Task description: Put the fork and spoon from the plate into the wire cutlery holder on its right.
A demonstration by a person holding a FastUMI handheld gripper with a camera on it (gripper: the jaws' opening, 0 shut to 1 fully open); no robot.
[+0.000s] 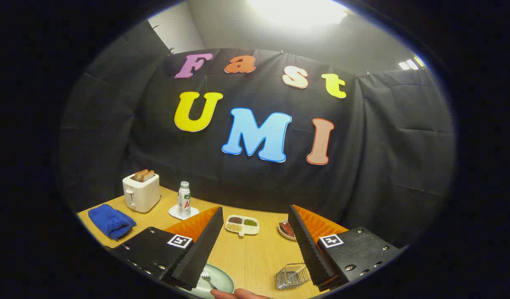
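My gripper [255, 245] wide apart, empty, high above table. Fork [207, 279] on plate [226, 278] beside my left finger; spoon unseen. Wire cutlery holder [291, 276] near right finger. Risk: steep descent, finger clips plate rim, fork skids.

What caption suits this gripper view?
Open gripper hovering over a table, above a plate with fork and a wire holder.

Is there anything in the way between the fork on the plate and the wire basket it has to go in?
No, just bare table lies between the fork on the plate and the wire holder. The open claw hangs above them.
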